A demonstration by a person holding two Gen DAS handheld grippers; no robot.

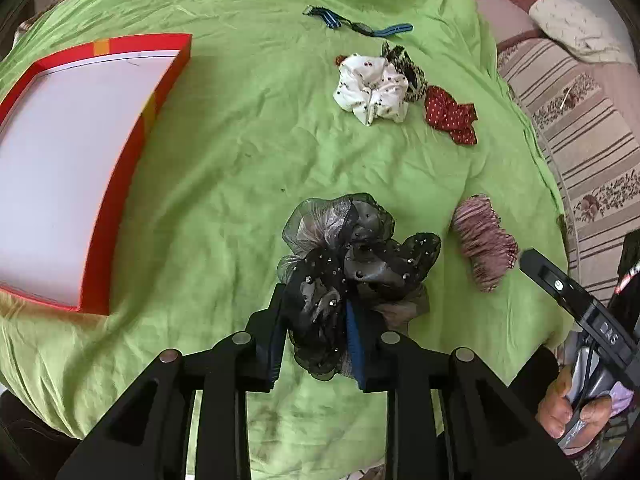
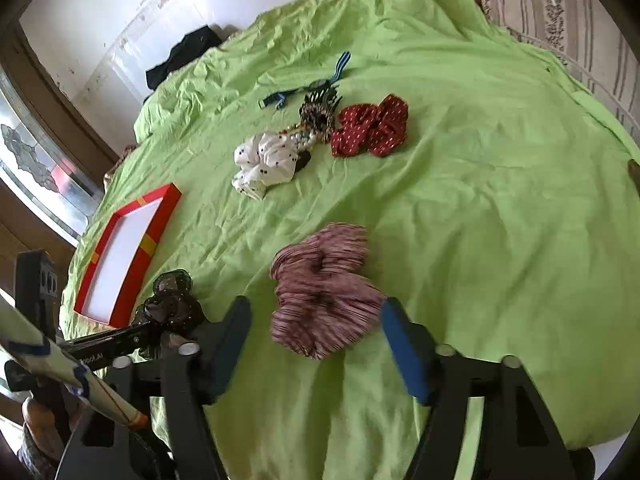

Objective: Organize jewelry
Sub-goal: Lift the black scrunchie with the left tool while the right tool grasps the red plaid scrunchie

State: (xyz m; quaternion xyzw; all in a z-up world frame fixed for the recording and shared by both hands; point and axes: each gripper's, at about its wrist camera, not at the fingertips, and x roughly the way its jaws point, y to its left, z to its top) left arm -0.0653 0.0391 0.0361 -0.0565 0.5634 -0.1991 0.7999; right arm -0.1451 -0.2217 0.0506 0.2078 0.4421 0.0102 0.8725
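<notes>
My left gripper [image 1: 316,300] is shut on a black and grey sheer scrunchie [image 1: 352,256], held just above the green sheet; the scrunchie also shows in the right wrist view [image 2: 170,304]. My right gripper [image 2: 314,312] is open, its fingers on either side of a pink striped scrunchie [image 2: 324,292] that lies on the sheet; this scrunchie also shows in the left wrist view [image 1: 484,240]. A red box with a white inside [image 1: 100,216] lies at the left, also seen from the right wrist [image 2: 132,264].
Farther back lie a white dotted scrunchie [image 1: 372,88], a leopard-print one [image 1: 408,66], a red dotted one [image 1: 452,118] and a blue striped strap [image 1: 356,26]. A striped mattress [image 1: 580,128] borders the green sheet [image 1: 240,152] on the right.
</notes>
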